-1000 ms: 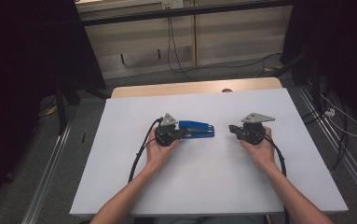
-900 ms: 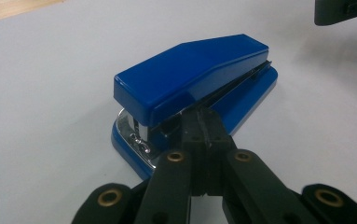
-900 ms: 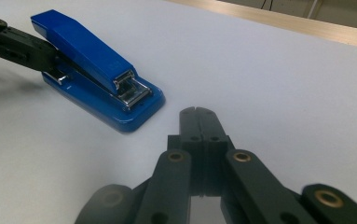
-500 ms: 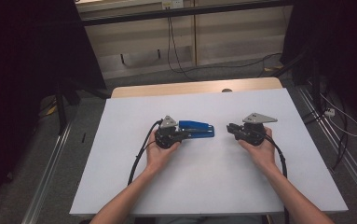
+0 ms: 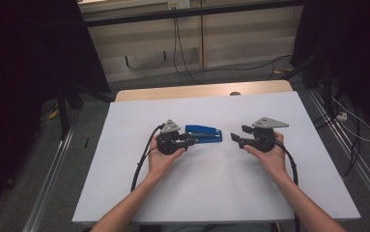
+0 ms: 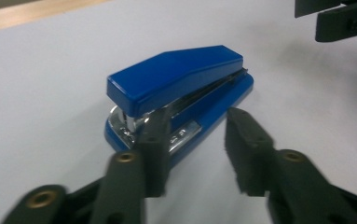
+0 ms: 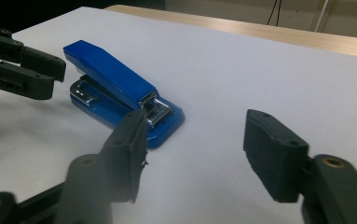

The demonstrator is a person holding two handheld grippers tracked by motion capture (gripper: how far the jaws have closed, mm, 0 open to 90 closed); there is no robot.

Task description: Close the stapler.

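**Blue stapler flanked, both claws just opened**

Blue stapler (image 5: pixel 204 134) lying flat on the white table cover (image 5: pixel 211 193), near its middle, between the two hands. Left gripper (image 5: pixel 191 139) at one end of it, jaws just opened from shut to a moderate gap; seen along its own jaws (image 6: pixel 197 135), one black finger (image 6: pixel 154 140) crosses in front of the metal-fronted end, no pad pressing on it. Right gripper (image 5: pixel 236 139) just beside the other end, jaws likewise just opened, now fairly wide, nothing between them (image 7: pixel 202 140). Compared with the earlier high views, hands barely shifted, stapler unmoved. Likely meaning: readying for a grasp from both ends, no hold yet.

Hard to make out: whether the left finger actually touches the stapler or merely overlaps it. Near jaws blurred in both gripper views. Staple channel half hidden under the blue top. Room around the table dark, cables (image 5: pixel 182 43) on the floor beyond faint.
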